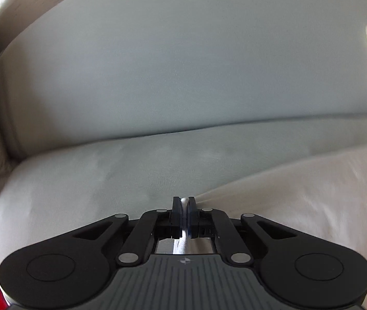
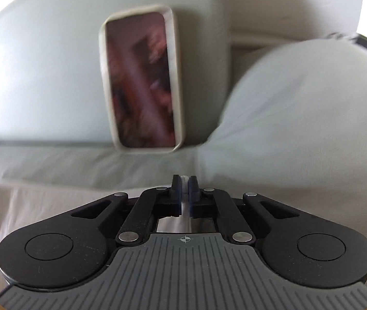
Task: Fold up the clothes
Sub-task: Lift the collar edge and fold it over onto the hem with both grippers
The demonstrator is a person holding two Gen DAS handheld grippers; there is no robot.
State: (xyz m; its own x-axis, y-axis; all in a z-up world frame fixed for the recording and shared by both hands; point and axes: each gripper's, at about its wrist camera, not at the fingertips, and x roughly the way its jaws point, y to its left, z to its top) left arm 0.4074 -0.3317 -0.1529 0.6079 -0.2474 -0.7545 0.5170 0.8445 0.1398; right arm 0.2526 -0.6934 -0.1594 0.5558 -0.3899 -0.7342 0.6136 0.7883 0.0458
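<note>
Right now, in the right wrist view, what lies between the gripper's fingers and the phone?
Only bare sofa seat lies between the right gripper, shut on the cloth, and the phone leaning on the backrest.

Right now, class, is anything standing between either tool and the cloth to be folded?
Nothing visible. The left tool is shut on an edge of the pale cloth; the right tool looks shut on cloth too. The phone leans against the cushion behind.

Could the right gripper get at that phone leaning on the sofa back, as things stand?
Probably not right away. The way to the phone looks free over the sofa seat, but the right gripper has its jaws shut on the pale cloth, so it would need to let go first.
</note>
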